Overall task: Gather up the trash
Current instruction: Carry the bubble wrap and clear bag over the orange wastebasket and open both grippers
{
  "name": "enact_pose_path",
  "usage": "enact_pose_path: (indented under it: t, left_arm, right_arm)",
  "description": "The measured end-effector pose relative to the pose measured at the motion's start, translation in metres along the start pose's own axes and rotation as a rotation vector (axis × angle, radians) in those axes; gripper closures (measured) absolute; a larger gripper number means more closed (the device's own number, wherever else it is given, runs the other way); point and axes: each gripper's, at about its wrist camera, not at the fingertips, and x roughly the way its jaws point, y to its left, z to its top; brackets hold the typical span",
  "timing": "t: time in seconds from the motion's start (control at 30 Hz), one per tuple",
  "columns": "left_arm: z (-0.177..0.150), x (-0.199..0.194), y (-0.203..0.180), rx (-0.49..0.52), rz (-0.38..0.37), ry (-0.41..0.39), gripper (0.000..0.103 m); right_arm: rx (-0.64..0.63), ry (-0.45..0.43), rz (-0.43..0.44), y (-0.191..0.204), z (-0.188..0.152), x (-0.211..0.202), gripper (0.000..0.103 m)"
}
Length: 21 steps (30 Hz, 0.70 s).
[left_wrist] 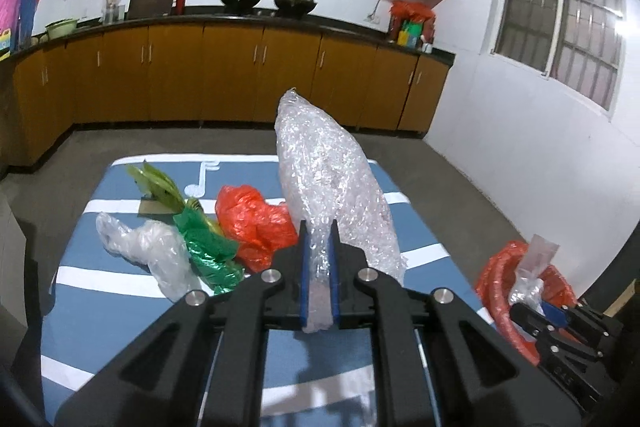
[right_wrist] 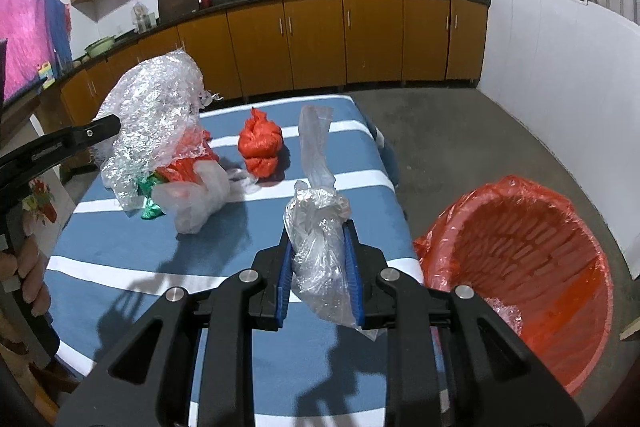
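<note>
Left tool (left_wrist: 319,227) clamped tight on bubble wrap (left_wrist: 332,179); right tool (right_wrist: 318,227) narrowly gripping clear bag (right_wrist: 320,239).

Indoor light from overhead, sharp centre, bent and dark at the rim

Both wrist views are evenly lit by indoor light — the white walls (left_wrist: 500,115) read bright, the window (left_wrist: 560,23) dark behind its bars. Soft shadows fall toward the camera on the striped table (right_wrist: 120,267), and a denser one lies under the left gripper (left_wrist: 319,235). The bubble wrap (left_wrist: 332,179) sparkles with small glints, and the red bin (right_wrist: 532,267) glows where light passes its liner. Fisheye curvature bows the cabinets (left_wrist: 240,75) and the counter line — black vignetting closes every corner. The right gripper (right_wrist: 320,239) is crisp; far detail looks slightly soft.
</note>
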Motion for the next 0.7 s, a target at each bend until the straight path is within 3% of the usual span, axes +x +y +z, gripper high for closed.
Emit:
enact_pose_path:
  t: [0.7]
  left_arm:
    - [-0.015,-0.043,-0.095,0.121,-0.165,-0.022,0.094]
  right_arm:
    - [0.162,-0.137,-0.116,-0.074,0.003,-0.074,0.079]
